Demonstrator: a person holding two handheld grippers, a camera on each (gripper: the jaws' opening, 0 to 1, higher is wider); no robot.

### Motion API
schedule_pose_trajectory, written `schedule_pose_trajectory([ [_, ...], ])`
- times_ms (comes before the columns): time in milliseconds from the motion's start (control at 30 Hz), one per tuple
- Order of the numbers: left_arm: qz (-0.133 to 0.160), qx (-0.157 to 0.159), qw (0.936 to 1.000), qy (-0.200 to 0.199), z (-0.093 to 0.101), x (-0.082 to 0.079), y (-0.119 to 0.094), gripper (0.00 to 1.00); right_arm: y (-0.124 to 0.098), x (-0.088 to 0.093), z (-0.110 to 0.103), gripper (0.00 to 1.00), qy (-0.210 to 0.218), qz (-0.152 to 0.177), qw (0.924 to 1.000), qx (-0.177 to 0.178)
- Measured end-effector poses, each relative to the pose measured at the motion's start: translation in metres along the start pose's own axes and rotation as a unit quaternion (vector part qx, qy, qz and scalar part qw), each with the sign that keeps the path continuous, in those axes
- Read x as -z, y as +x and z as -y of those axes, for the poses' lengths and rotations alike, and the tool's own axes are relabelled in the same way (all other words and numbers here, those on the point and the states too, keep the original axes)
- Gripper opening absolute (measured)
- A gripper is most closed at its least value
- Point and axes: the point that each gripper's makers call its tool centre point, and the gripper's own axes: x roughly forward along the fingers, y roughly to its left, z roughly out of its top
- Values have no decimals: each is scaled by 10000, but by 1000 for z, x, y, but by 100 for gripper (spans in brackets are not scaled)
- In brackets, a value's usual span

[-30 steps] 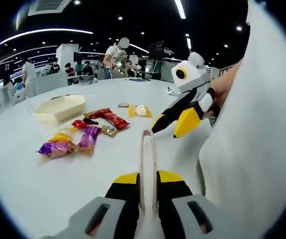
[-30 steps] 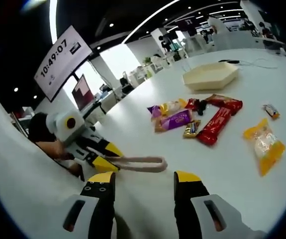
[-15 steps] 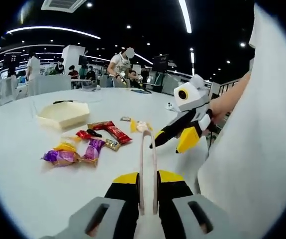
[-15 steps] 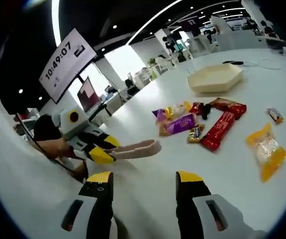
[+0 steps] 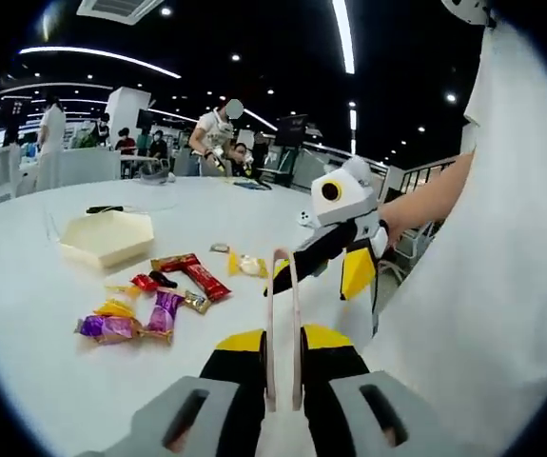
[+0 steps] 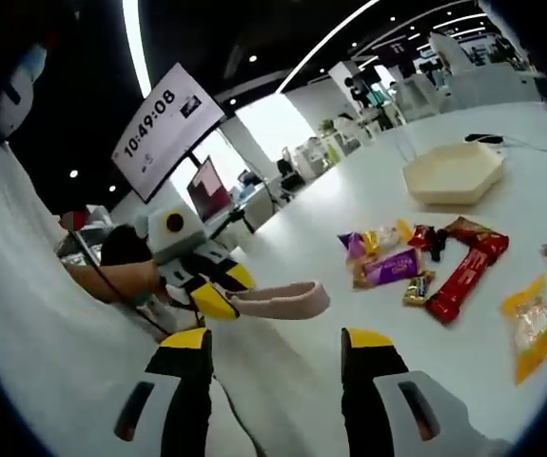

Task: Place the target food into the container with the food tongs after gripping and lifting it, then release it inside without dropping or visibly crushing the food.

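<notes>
My left gripper [image 5: 284,340] is shut on a pair of beige food tongs [image 5: 283,286], which stand up between its jaws with the arms pressed close. In the right gripper view the same tongs [image 6: 281,300] stick out sideways from the left gripper [image 6: 218,286], held by a person's hand. My right gripper [image 6: 278,339] is open with nothing between its jaws; it also hangs above the table in the left gripper view [image 5: 319,274]. Wrapped snacks lie on the white table: purple packets [image 5: 111,327], a red bar [image 5: 202,277], a yellow packet [image 5: 247,265]. A cream hexagonal container [image 5: 109,236] sits beyond them.
The white table [image 5: 45,381] stretches wide around the snacks. The person's white sleeve [image 5: 482,286] takes up the right side. Other people stand far behind the table. In the right gripper view the container [image 6: 454,173] lies past the purple packet [image 6: 387,268] and red bar [image 6: 463,276].
Both cameras have shifted, so the snacks look smaller and farther off. In the right gripper view the left gripper and its tongs sit a little higher. The jaws hold as before.
</notes>
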Motion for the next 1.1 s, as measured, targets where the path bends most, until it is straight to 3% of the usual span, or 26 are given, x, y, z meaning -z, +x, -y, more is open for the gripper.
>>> schedule_pose_trajectory([
  [167, 79, 175, 9998, 69, 2, -26, 7, 10, 1, -2, -2, 54, 0, 2, 9999, -128],
  [300, 21, 346, 9993, 168, 9, -37, 14, 10, 2, -5, -1, 53, 22, 33, 9998, -180],
  [467, -117, 478, 9986, 206, 13, -36, 19, 10, 2, -10, -3, 52, -19, 111, 9995, -300],
  [667, 21, 787, 9969, -30, 20, -42, 17, 10, 2, -17, -16, 51, -40, 227, 9983, -534],
  [933, -125, 1079, 9941, 0, 31, -36, 17, 10, 7, -16, -29, 43, -190, 267, 9970, -705],
  [1100, -193, 1105, 9937, 0, 28, -33, 14, 11, 8, -17, -31, 37, -242, 290, 9966, -738],
])
